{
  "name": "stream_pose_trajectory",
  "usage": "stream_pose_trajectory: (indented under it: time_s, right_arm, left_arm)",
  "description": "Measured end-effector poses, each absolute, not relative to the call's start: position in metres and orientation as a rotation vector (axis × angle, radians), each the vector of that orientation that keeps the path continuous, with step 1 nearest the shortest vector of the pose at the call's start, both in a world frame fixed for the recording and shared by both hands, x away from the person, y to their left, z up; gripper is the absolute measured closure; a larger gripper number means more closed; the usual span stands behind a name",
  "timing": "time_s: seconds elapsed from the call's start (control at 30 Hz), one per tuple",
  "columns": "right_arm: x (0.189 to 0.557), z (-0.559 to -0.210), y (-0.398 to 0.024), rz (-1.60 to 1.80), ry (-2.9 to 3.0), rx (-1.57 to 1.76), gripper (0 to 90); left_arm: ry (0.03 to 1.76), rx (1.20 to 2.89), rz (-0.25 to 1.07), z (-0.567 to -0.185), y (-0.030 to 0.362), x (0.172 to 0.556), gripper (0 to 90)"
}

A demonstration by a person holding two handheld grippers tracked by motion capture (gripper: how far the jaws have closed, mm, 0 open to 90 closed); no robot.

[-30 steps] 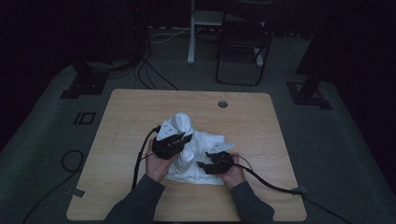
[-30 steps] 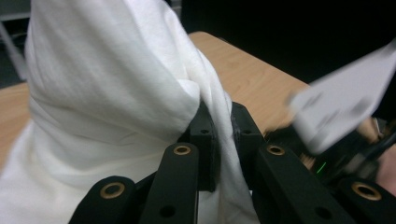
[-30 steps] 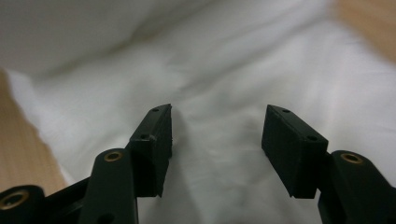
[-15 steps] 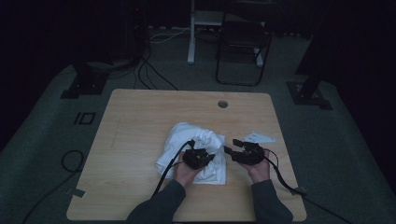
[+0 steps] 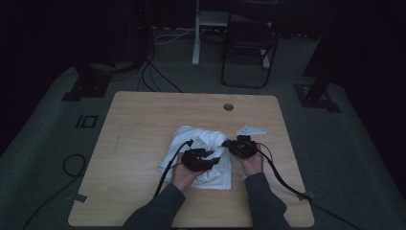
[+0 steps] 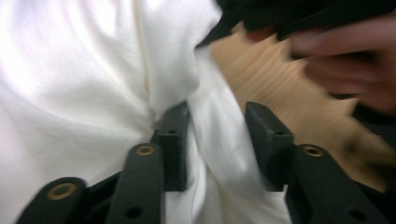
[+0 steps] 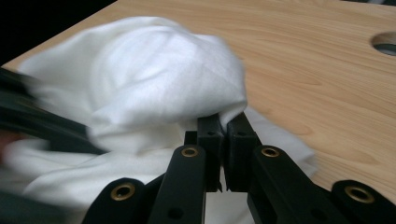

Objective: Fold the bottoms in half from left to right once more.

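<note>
A crumpled white cloth [image 5: 184, 136] lies in the middle of the wooden table [image 5: 143, 120]. My left gripper [image 5: 210, 155] rests on its near right part. In the left gripper view its jaws [image 6: 217, 135] have just been opening and stand apart, open, with a fold of the cloth [image 6: 70, 70] loose between them. My right gripper [image 5: 227, 143] is at the cloth's right edge. Its jaws [image 7: 227, 135] have just been closing and are shut on a pinch of the cloth [image 7: 163, 60], whose folds run down into the tips.
A round cable hole [image 5: 228, 106] sits near the table's far edge, also seen in the right gripper view [image 7: 385, 44]. A dark chair [image 5: 249, 43] and stand bases stand on the floor beyond. Cables trail from both grippers over the near edge.
The raised bunch of cloth has come down flatter. Both hands have shifted right. The left jaws have opened off the cloth, and the right jaws have closed at its right edge.
</note>
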State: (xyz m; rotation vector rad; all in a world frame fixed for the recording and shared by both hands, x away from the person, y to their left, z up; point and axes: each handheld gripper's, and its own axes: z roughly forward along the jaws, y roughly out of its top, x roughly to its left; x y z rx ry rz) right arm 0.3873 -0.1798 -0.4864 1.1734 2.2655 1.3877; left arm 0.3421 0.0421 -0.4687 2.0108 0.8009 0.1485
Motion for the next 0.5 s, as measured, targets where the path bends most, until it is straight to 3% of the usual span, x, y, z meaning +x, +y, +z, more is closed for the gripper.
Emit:
stream_pose_trajectory:
  time_s: [0.13,0.27,0.37,0.5]
  right_arm:
    - [0.394,-0.490,-0.193,1.389,2.250,1.233,86.4]
    - [0.398,-0.496,-0.202,1.384,2.259,1.275,85.8]
    - [0.400,-0.502,-0.205,1.377,2.267,1.305,84.6]
    - [0.402,-0.502,-0.206,1.365,2.273,1.317,83.1]
  left_arm:
    - [0.771,1.897,0.274,-0.425,0.082,0.333,55.8]
    - [0.920,1.853,0.425,-0.416,0.129,0.347,60.1]
    - [1.009,1.872,0.353,-0.435,0.149,0.359,68.4]
    - [1.006,1.989,0.251,-0.468,0.144,0.362,70.6]
